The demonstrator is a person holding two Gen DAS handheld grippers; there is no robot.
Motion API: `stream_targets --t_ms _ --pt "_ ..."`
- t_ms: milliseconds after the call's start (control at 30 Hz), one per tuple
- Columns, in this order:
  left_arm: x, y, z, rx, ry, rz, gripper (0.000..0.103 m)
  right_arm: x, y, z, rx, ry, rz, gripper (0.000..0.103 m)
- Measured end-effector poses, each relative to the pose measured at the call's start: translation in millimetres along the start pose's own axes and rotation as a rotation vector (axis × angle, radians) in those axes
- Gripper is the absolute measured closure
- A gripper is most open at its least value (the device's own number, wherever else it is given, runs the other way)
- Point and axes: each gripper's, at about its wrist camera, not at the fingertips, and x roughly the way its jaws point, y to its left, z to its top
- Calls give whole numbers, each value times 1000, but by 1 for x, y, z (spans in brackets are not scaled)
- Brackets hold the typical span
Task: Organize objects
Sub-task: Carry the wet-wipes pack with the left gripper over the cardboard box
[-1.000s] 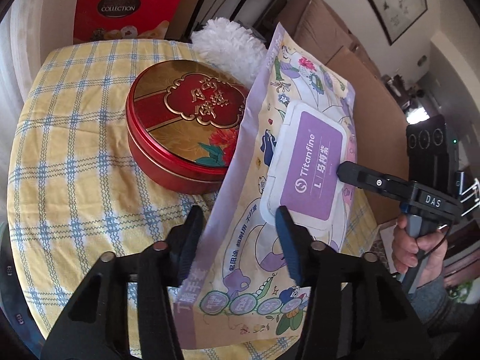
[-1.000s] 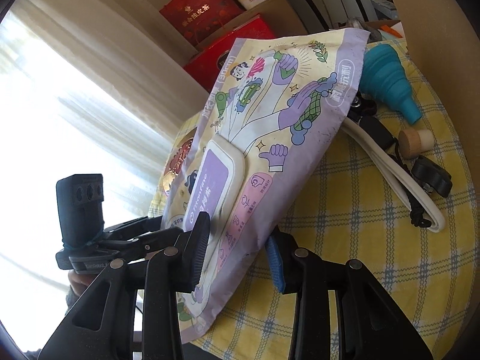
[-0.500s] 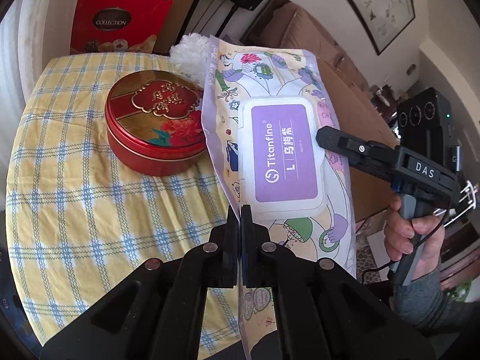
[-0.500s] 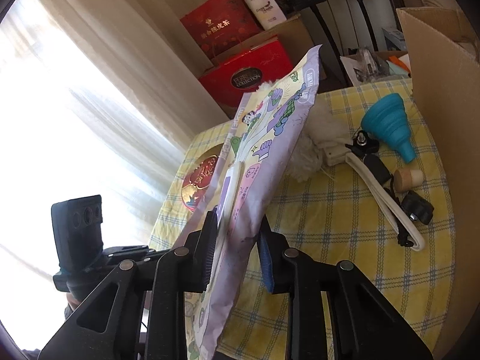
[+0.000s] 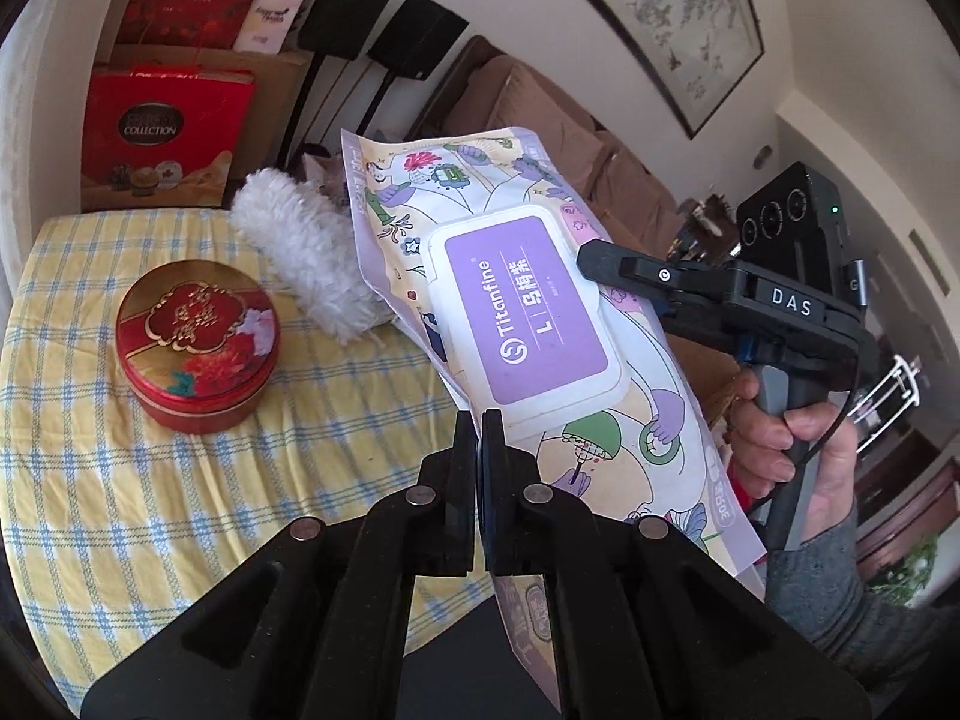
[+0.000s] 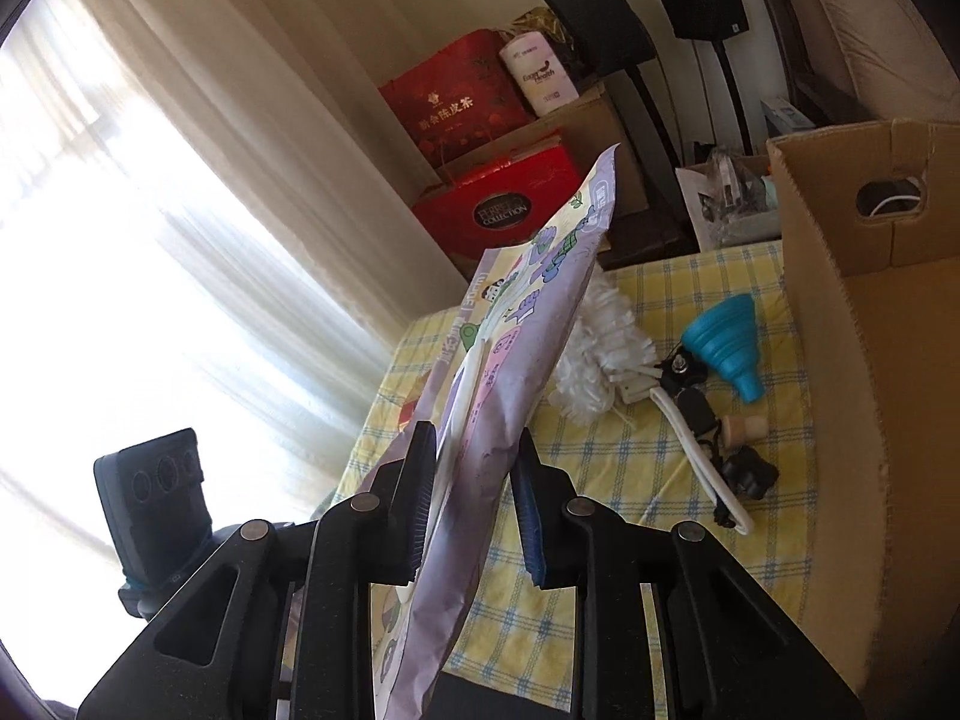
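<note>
1. Wipes pack (image 5: pixel 528 324) is up in the air over the desk (image 5: pixel 120 480), purple lid facing up.
2. Left claw (image 5: pixel 478 438) is pinched tight on its thin edge seam; right claw (image 6: pixel 474 492) is clamped across the fat body.
3. Below it: red tin (image 5: pixel 198 342), fluffy duster (image 5: pixel 306 264), blue funnel (image 6: pixel 729 348).
4. Cardboard box (image 6: pixel 870 360) stands on the right.

One wipes pack (image 5: pixel 516 300), one round red tin (image 5: pixel 198 342), one white duster (image 5: pixel 306 252), one blue funnel (image 6: pixel 729 339), one cork stopper (image 6: pixel 741 427), one cardboard box (image 6: pixel 840 324), two black speakers (image 6: pixel 600 12), two grippers (image 5: pixel 478 444).
</note>
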Motion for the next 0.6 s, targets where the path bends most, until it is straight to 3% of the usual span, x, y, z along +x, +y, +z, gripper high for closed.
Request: stream_targets --t_ms 300,600 --pt "37 -74 38 92 7 -98 102 -73 -14 35 -44 -43 -87 78" --pt "96 -146 70 187 36 -130 101 -125 -73 62 23 -57 -171 79"
